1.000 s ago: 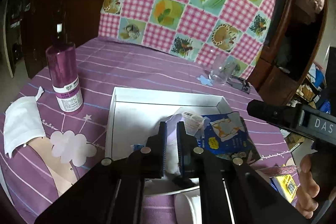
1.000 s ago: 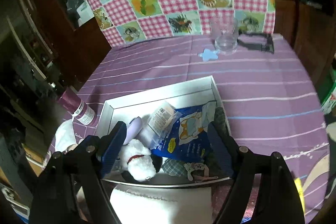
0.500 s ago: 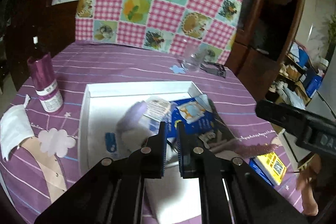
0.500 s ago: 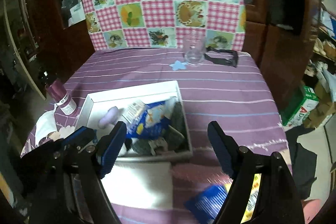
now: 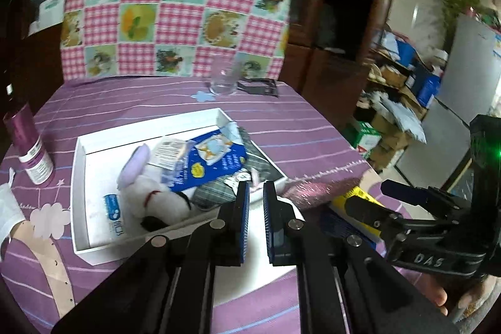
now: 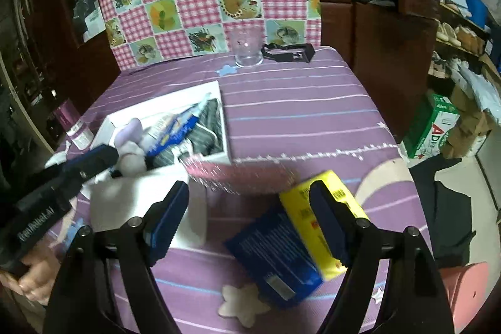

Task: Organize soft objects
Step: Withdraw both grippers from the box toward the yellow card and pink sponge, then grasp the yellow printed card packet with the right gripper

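Observation:
A white box [image 5: 82,158] on the purple table holds a white and lilac plush toy [image 5: 150,193], a blue packet [image 5: 206,161] and grey checked cloth [image 5: 213,193]. The box also shows in the right wrist view [image 6: 225,127]. My left gripper [image 5: 253,208] is nearly shut and empty, above the box's near right corner. My right gripper [image 6: 250,218] is open and empty, above a pink glittery pouch [image 6: 238,174] and a blue and yellow packet [image 6: 300,237]. A white folded cloth [image 6: 147,199] lies in front of the box.
A purple bottle [image 5: 28,146], a white cloth [image 5: 6,215] and a cloud cutout [image 5: 50,219] lie left of the box. A clear glass [image 6: 247,49] and a black clip [image 6: 288,52] stand at the far edge. A star cutout [image 6: 244,302] lies near. The table's edge drops off on the right.
Both grippers have pulled back and swung right, away from the box. The pink pouch and the blue and yellow packet have come into view under the right gripper.

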A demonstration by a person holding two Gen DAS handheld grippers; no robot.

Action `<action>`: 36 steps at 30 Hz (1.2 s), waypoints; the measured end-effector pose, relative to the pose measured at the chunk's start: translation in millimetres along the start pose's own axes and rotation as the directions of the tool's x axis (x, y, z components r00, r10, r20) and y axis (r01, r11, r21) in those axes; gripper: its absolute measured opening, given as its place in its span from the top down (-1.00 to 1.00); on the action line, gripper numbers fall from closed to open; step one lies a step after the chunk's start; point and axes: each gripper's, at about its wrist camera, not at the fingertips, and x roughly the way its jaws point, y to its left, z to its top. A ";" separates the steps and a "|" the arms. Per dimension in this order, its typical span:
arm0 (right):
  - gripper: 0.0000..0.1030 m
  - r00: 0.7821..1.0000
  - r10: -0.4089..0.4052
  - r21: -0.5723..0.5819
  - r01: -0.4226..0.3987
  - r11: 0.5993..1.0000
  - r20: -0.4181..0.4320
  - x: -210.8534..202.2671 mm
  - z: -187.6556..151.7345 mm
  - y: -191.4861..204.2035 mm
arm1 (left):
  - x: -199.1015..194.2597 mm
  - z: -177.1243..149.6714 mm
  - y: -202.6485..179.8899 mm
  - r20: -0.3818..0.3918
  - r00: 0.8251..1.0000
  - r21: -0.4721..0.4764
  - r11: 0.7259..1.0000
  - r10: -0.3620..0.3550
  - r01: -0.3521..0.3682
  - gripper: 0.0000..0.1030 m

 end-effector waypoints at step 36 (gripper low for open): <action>-0.45 0.998 0.005 0.152 0.005 0.988 -0.069 14.0 -12.1 -70.9 | 35.4 -29.0 -45.5 -0.228 0.950 0.077 0.968 -0.215 0.238 0.78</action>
